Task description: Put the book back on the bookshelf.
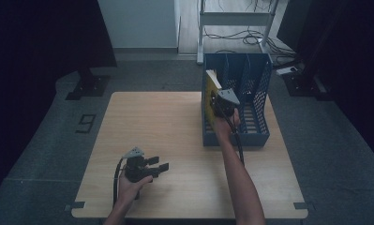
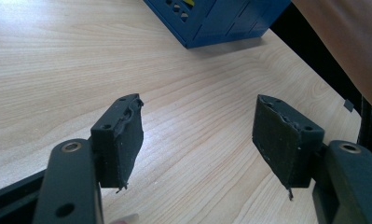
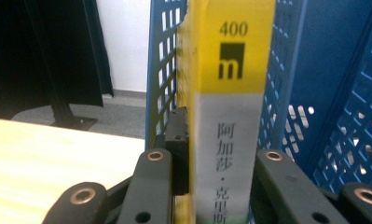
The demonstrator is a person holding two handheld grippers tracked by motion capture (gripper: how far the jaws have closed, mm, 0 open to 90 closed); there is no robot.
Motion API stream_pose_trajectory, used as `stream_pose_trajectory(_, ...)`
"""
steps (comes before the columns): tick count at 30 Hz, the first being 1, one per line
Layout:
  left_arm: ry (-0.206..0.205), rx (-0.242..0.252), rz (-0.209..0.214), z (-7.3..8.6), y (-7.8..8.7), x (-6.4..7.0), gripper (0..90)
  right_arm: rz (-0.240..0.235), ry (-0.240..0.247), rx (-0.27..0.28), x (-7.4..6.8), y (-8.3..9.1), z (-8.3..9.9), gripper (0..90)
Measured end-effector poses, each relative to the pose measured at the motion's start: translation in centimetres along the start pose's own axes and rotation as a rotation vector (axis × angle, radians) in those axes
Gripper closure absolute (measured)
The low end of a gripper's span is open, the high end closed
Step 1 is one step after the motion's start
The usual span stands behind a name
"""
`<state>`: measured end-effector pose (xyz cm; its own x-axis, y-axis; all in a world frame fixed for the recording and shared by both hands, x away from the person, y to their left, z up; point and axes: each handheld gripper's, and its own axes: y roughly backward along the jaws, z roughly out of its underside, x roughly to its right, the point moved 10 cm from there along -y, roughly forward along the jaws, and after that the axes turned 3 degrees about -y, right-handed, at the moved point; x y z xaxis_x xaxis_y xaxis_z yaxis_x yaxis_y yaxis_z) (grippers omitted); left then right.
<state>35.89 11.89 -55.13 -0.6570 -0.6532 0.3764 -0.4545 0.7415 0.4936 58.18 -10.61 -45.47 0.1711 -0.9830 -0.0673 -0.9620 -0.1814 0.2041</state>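
**Book held upright in the blue file rack**

At right of centre in the high view, the right gripper (image 1: 220, 104) has its fingers closed on a yellow-and-grey book (image 3: 230, 93), standing upright in the leftmost compartment of the blue file rack (image 1: 259, 93). At lower left, the left gripper (image 1: 157, 167) rests low over the wooden surface (image 1: 166, 122), fingers (image 2: 123, 140) spread wide, holding nothing.

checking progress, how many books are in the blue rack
1: a yellow and grey book stands upright in the leftmost slot of the blue rack, clamped by the right gripper. Others may be hidden behind dividers.
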Motion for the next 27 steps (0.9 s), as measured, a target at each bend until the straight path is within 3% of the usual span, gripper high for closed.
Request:
stream_pose_trajectory(12, 0.007, -0.001, 0.026, -0.1, -0.2, 0.6, 33.0, -0.013, -0.006, -0.04, 0.2, 1.8, 1.1, 72.6)
stream_pose_trajectory(15, -0.041, -0.011, -0.021, -0.1, 0.0, 0.5, 32.9, -0.02, -0.003, -0.048, 0.3, 2.0, 1.2, 72.3)
stream_pose_trajectory(23, -0.045, -0.017, -0.011, -0.1, -0.1, 0.8, 32.4, -0.039, 0.015, -0.074, 0.2, 2.5, 1.9, 70.7)
stream_pose_trajectory(27, -0.033, -0.017, -0.003, -0.1, 0.0, 0.7, 32.4, -0.061, 0.026, -0.07, 0.0, 2.7, 1.6, 65.2)
